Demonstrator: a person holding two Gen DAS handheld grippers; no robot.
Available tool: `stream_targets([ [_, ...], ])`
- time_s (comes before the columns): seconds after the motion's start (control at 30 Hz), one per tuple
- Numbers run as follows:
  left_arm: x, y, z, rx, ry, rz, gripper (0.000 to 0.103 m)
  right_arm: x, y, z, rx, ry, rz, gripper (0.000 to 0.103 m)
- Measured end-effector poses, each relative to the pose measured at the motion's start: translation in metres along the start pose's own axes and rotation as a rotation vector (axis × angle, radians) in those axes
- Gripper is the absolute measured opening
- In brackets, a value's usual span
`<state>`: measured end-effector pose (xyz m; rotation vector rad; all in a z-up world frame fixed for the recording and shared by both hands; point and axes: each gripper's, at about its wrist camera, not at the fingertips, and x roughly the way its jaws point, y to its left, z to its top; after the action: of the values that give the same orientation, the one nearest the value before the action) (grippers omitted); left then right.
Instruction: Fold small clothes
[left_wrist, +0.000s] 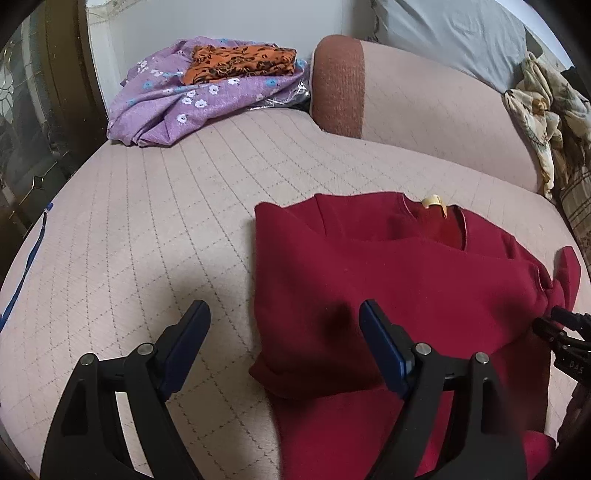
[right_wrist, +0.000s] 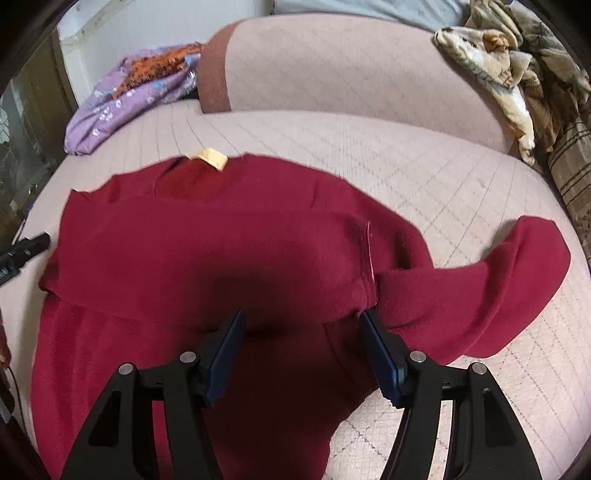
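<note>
Both the left gripper (left_wrist: 284, 314) and right gripper (right_wrist: 301, 321) have jaws open and empty; the red sweater (right_wrist: 207, 254), probably soft, limp and light, is best pinched at the sleeve cuff (right_wrist: 532, 251) at frame right.

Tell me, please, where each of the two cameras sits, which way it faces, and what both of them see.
Left wrist: sits on the open left gripper, facing the red top's left edge and the purple clothes pile; the right gripper's tip shows at right.
Right wrist: sits on the open right gripper, over the red top, its sleeve at right.
Shared: top, pile, bolster.
</note>
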<state>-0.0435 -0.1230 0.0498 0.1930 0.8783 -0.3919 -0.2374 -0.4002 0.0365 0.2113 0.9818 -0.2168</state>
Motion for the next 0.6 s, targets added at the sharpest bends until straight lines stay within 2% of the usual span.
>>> stream_targets([
  [0.07, 0.006, -0.003, -0.002, 0.005, 0.023, -0.006, 0.083, 0.003, 0.001, 0.000, -0.002, 0.005, -0.009, 0.071],
  [0.17, 0.020, -0.006, -0.006, 0.016, 0.063, 0.004, 0.083, 0.022, 0.002, -0.003, -0.003, 0.066, -0.025, 0.073],
  [0.3, 0.033, -0.011, -0.012, 0.030, 0.098, 0.020, 0.083, 0.024, 0.004, -0.004, -0.012, 0.057, -0.030, 0.074],
  [0.5, 0.031, -0.013, -0.013, 0.028, 0.094, 0.019, 0.083, 0.022, 0.001, -0.006, 0.007, 0.053, -0.005, 0.075],
  [0.6, 0.020, -0.009, -0.008, -0.005, 0.061, -0.019, 0.083, 0.012, -0.002, -0.006, 0.020, 0.044, 0.013, 0.075],
])
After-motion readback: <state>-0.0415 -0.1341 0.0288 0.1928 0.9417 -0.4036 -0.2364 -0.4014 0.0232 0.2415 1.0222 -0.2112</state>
